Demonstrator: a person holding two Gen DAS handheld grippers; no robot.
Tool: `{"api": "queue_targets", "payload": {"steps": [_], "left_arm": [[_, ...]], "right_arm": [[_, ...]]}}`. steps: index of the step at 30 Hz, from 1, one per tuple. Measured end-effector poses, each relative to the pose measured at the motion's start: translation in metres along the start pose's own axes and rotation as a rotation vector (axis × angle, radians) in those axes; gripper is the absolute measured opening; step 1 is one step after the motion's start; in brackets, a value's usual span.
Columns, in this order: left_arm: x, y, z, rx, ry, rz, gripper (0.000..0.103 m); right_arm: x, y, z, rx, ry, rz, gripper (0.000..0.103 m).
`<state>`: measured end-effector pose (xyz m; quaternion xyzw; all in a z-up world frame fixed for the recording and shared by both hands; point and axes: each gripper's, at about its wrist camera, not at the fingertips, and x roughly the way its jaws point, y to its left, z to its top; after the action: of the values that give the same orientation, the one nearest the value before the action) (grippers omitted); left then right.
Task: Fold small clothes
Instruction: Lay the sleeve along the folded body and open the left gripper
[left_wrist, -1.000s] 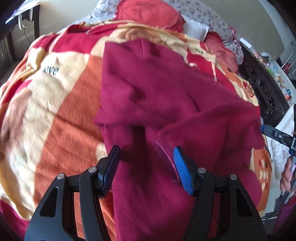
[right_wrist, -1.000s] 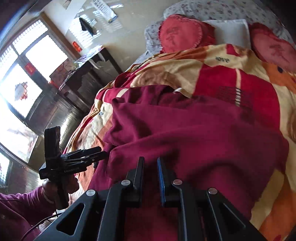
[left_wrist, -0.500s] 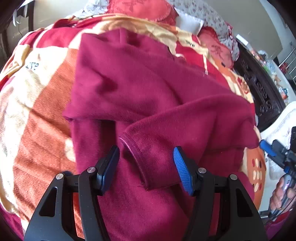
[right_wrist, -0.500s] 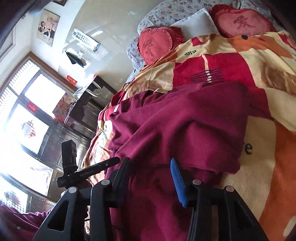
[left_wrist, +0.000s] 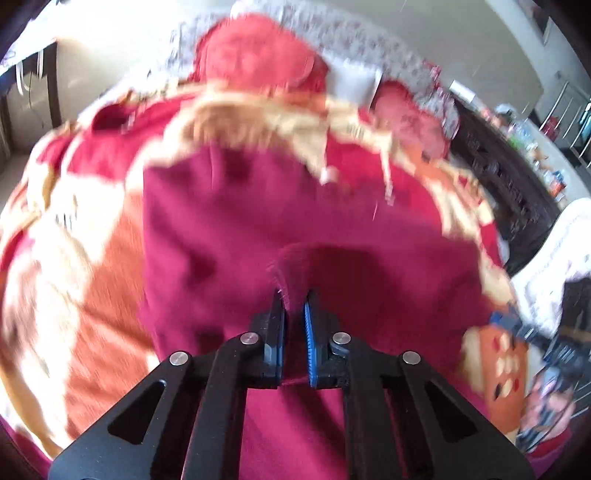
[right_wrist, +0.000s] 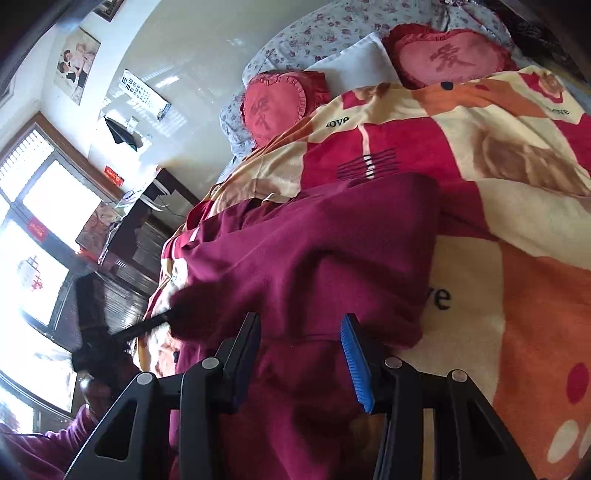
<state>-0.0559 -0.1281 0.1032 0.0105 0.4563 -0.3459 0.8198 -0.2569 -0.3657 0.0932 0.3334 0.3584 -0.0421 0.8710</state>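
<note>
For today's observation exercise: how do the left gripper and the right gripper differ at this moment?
The left gripper is shut on a fold of the maroon garment; the right gripper is open, holding nothing. The left view is motion-blurred; the right view is sharp. Both have black fingers with a blue pad, over the same garment on the blanket.

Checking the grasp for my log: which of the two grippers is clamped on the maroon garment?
The left gripper: its jaws are pinched on a fold of the maroon garment. The right gripper stands wide open above it.

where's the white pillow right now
In the right wrist view the white pillow lies at the head of the bed, top centre, between the two red heart cushions, just beyond the blanket.
</note>
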Motion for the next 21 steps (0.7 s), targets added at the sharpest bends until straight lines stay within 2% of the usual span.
{"api": "queue_targets", "payload": {"steps": [2, 6, 8, 12, 14, 18, 21], "left_arm": [[-0.01, 0.005, 0.025, -0.007, -0.028, 0.002, 0.004], [-0.024, 0.022, 0.059, 0.017, -0.103, 0.096, 0.004], [-0.013, 0.036, 0.066, 0.019, -0.074, 0.129, 0.004], [0.025, 0.065, 0.054, -0.027, 0.048, 0.188, 0.004], [0.039, 0.075, 0.044, -0.04, 0.073, 0.22, 0.004], [0.051, 0.086, 0.031, -0.097, 0.073, 0.209, 0.004], [0.052, 0.088, 0.03, -0.108, 0.072, 0.199, 0.004]], "right_arm": [[-0.002, 0.001, 0.001, -0.02, -0.009, -0.021, 0.043], [-0.005, 0.009, 0.001, -0.085, -0.025, -0.08, 0.043], [-0.003, 0.013, 0.0, -0.121, -0.024, -0.113, 0.043], [0.009, 0.015, -0.002, -0.155, 0.006, -0.141, 0.043], [0.017, 0.019, -0.002, -0.189, 0.015, -0.166, 0.043], [0.039, 0.025, -0.001, -0.255, 0.046, -0.229, 0.043], [0.064, 0.016, -0.007, -0.3, 0.142, -0.416, 0.043]]}}
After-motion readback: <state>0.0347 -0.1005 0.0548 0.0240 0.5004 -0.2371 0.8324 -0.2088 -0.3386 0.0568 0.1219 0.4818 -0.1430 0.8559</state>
